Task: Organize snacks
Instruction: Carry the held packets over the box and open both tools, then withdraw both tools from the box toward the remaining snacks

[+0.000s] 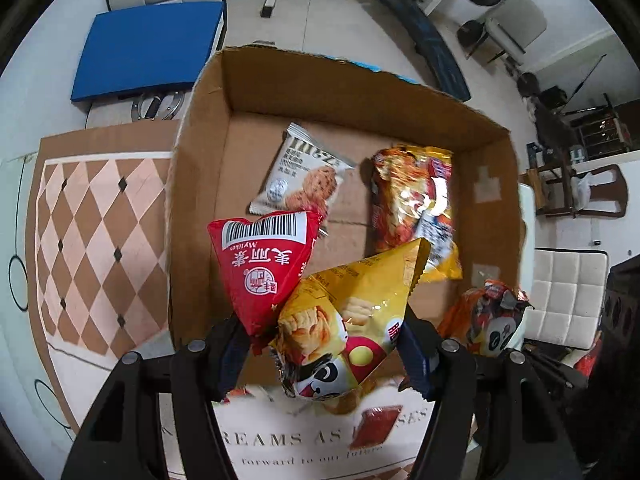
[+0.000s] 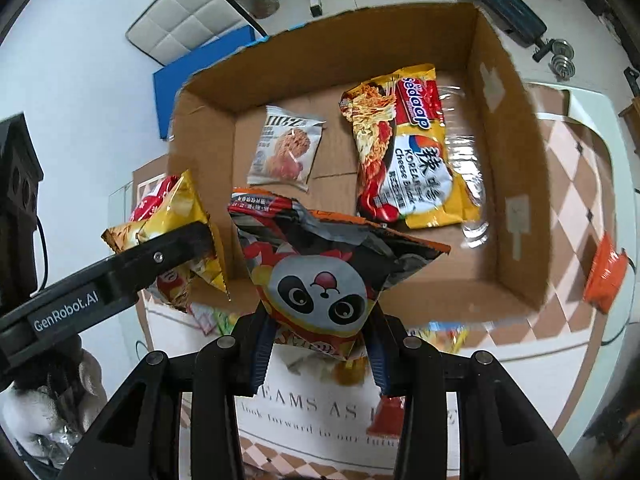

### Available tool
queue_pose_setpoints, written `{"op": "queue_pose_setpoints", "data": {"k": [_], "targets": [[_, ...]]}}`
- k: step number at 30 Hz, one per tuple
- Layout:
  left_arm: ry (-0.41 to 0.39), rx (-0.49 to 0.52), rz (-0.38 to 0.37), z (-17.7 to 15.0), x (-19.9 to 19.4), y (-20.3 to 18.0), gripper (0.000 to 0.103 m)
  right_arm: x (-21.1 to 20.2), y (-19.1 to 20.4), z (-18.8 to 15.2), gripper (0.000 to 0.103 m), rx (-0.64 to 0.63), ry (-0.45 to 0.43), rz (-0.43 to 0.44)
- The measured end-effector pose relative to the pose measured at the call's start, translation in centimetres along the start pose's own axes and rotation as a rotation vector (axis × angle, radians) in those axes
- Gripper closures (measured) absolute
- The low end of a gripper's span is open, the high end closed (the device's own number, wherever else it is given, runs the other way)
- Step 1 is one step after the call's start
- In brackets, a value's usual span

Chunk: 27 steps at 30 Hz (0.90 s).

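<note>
An open cardboard box (image 1: 492, 184) (image 2: 516, 184) holds a white cookie packet (image 1: 300, 176) (image 2: 286, 148) and a yellow noodle packet (image 1: 416, 208) (image 2: 412, 152). My left gripper (image 1: 324, 350) is shut on a yellow snack bag (image 1: 352, 308) and a red snack bag (image 1: 264, 268), held over the box's near edge. My right gripper (image 2: 320, 344) is shut on a panda snack bag (image 2: 324, 268), also over the near edge. The panda bag shows in the left wrist view (image 1: 488, 320). The left gripper's finger (image 2: 160, 256) shows at the left of the right wrist view.
The box stands on a diamond-patterned tablecloth (image 1: 92, 240) (image 2: 572, 184). An orange packet (image 2: 604, 272) lies right of the box. More snack packets (image 2: 212, 316) lie below the grippers on the cloth. A blue cushion (image 1: 148, 48) and white chairs (image 1: 568, 296) stand around.
</note>
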State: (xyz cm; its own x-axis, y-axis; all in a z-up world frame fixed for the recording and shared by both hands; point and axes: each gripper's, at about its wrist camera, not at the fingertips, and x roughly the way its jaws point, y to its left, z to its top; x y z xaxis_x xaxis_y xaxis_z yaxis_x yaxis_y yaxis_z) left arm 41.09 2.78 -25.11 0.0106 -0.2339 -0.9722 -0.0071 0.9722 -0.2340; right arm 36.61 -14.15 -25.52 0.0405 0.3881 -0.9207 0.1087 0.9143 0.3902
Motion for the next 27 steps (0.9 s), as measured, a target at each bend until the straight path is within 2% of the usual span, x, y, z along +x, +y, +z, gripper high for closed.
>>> {"op": "queue_pose_setpoints", "data": {"k": [7, 15, 17, 18, 19, 20, 22, 23, 27], "targets": [[0.063, 0.006, 0.035, 1.6, 3.4, 0.5, 0.040, 4.2, 0.0, 2.9, 0.060, 0.012, 0.062, -0.022], [0.114, 0.019, 0.062, 2.1, 5.9, 0.5, 0.037, 7.1, 0.2, 3.9, 0.059, -0.003, 0.112, -0.037], [0.131, 0.007, 0.080, 2.0, 6.3, 0.8, 0.037, 7.8, 0.1, 4.2, 0.058, -0.001, 0.136, -0.045], [0.138, -0.012, 0.063, 2.0, 6.5, 1.1, 0.037, 8.1, 0.1, 4.3, 0.058, 0.003, 0.148, -0.050], [0.149, -0.028, 0.053, 2.0, 6.7, 1.4, 0.037, 8.3, 0.0, 4.4, 0.053, 0.002, 0.160, -0.053], [0.153, -0.030, 0.052, 2.1, 6.8, 1.4, 0.036, 8.5, 0.0, 4.5, 0.035, -0.004, 0.163, -0.063], [0.149, -0.022, 0.066, 2.1, 6.8, 1.5, 0.026, 8.6, 0.3, 4.8, 0.013, -0.020, 0.155, -0.094], [0.144, -0.016, 0.069, 2.1, 6.8, 1.5, 0.018, 8.5, 0.5, 4.8, 0.012, -0.028, 0.151, -0.108], [0.118, -0.010, 0.072, 2.0, 6.0, 1.3, 0.016, 8.2, 0.3, 4.8, 0.012, -0.034, 0.148, -0.148]]}}
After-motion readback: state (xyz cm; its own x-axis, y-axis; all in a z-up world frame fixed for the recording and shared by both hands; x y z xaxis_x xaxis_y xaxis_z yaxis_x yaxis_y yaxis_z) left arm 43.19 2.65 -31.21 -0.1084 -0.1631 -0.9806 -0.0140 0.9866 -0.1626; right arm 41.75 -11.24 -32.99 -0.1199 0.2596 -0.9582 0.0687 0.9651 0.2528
